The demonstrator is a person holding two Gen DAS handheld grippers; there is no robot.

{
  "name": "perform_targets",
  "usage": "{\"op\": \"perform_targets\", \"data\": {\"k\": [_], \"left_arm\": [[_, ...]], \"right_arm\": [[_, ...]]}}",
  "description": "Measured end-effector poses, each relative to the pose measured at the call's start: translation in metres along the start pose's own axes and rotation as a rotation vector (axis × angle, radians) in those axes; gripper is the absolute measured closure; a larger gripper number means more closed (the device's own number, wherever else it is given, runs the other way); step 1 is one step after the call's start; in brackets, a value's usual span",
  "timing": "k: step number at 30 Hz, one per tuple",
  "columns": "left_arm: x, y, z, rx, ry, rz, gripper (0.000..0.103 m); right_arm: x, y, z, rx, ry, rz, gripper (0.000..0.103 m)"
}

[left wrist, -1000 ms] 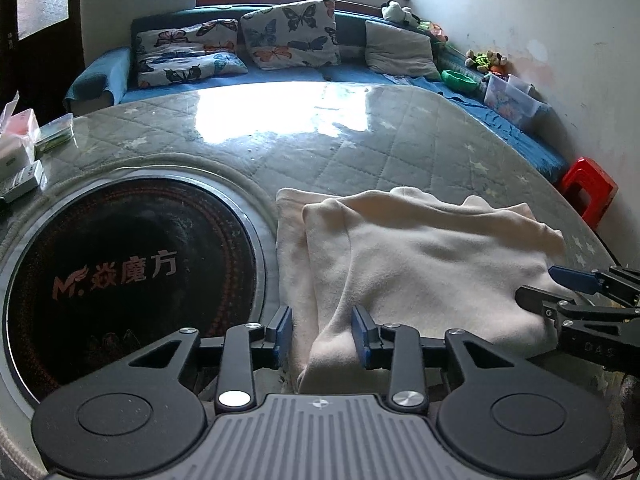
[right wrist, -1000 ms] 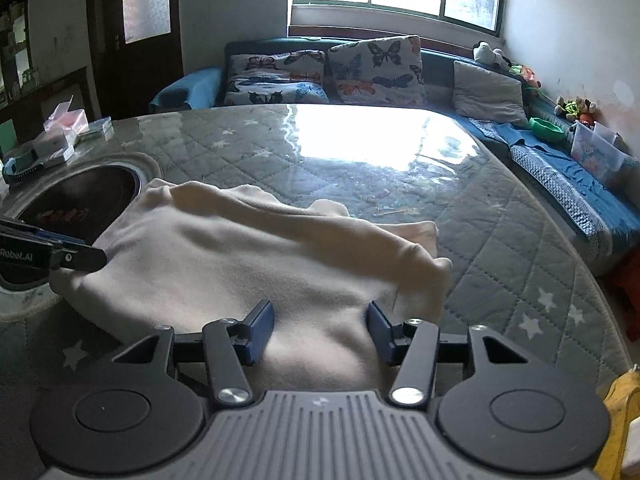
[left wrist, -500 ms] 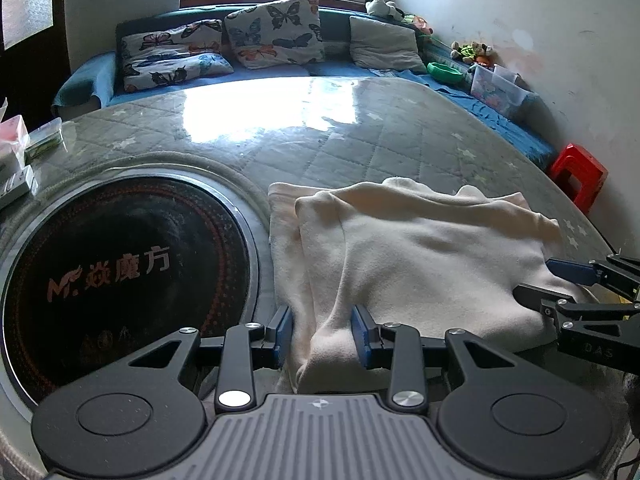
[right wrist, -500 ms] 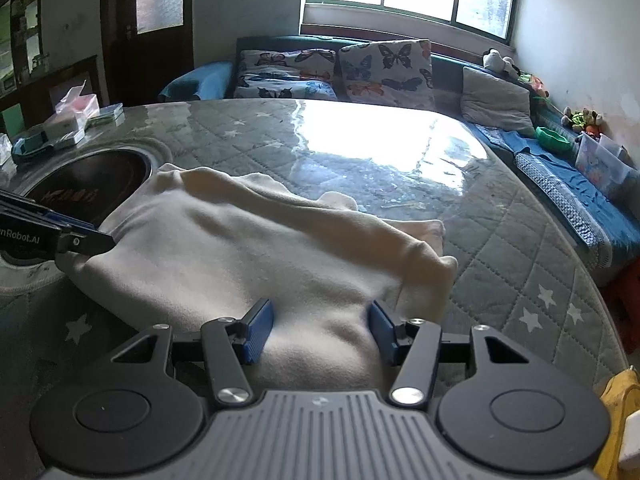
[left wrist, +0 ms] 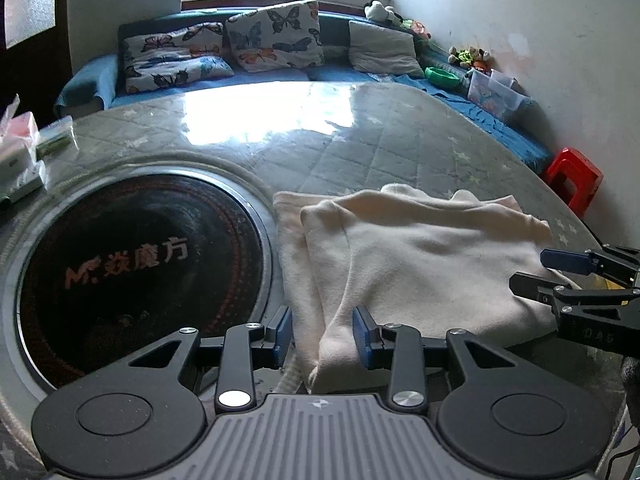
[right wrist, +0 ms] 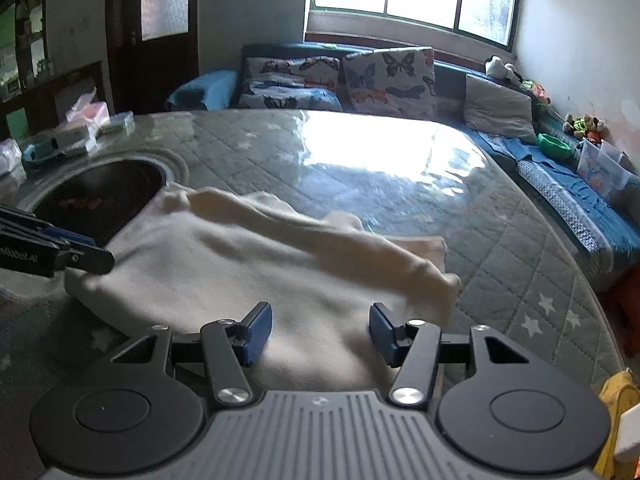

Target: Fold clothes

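A cream garment [left wrist: 420, 256] lies folded on the round quilted table [left wrist: 360, 152], its sleeve fold running across the top. My left gripper [left wrist: 321, 334] is open, with the garment's near left corner lying between its blue pads. In the right wrist view, my right gripper [right wrist: 320, 332] is open too, low over the near edge of the garment [right wrist: 240, 264], and cloth fills the gap between its fingers. Each gripper shows in the other's view: the right gripper [left wrist: 560, 276] at the garment's right edge, the left gripper [right wrist: 80, 254] at its left edge.
A dark round inset plate with lettering [left wrist: 132, 264] sits just left of the garment. Small boxes [left wrist: 24, 152] lie at the table's far left edge. A blue sofa with butterfly cushions [left wrist: 272, 36] runs behind the table. A red stool [left wrist: 572, 180] stands on the right.
Both grippers stay open at the garment's near edge. Both views have tilted up slightly, and the cloth looks blurred in the right wrist view.
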State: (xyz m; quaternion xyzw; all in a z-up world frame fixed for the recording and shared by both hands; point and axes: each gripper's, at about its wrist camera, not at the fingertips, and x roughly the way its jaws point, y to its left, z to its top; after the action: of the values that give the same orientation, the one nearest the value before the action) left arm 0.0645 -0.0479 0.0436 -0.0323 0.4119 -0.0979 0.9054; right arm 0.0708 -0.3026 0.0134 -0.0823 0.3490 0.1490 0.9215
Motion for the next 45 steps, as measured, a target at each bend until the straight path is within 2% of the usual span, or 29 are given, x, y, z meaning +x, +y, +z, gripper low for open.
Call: {"op": "perform_targets", "data": {"k": [8,19,23,24,25,31,45], "left_arm": [[-0.011,0.001,0.001,0.015,-0.035,0.031,0.06],[-0.018,0.001,-0.011,0.028,-0.032,0.047,0.047],[-0.021,-0.002,-0.018,0.042,-0.03,0.047,0.042],[-0.021,-0.003,-0.02,0.045,-0.03,0.046,0.038],[-0.022,-0.004,-0.022,0.048,-0.03,0.045,0.033],[-0.028,-0.005,-0.03,0.057,-0.045,0.052,0.021],[-0.051,-0.004,-0.044,0.075,-0.091,0.063,0.001]], "right_arm": [[0.008,0.018,0.003,-0.023,0.012,0.046,0.048],[0.007,0.023,-0.003,-0.014,0.02,0.032,0.047],[0.004,0.023,-0.004,0.002,0.017,0.027,0.042],[0.003,0.023,-0.005,0.006,0.016,0.026,0.042],[0.002,0.023,-0.005,0.01,0.016,0.025,0.038],[-0.005,0.022,-0.005,0.029,0.008,0.02,0.021],[-0.021,0.034,-0.006,0.035,-0.005,-0.004,0.005]]}}
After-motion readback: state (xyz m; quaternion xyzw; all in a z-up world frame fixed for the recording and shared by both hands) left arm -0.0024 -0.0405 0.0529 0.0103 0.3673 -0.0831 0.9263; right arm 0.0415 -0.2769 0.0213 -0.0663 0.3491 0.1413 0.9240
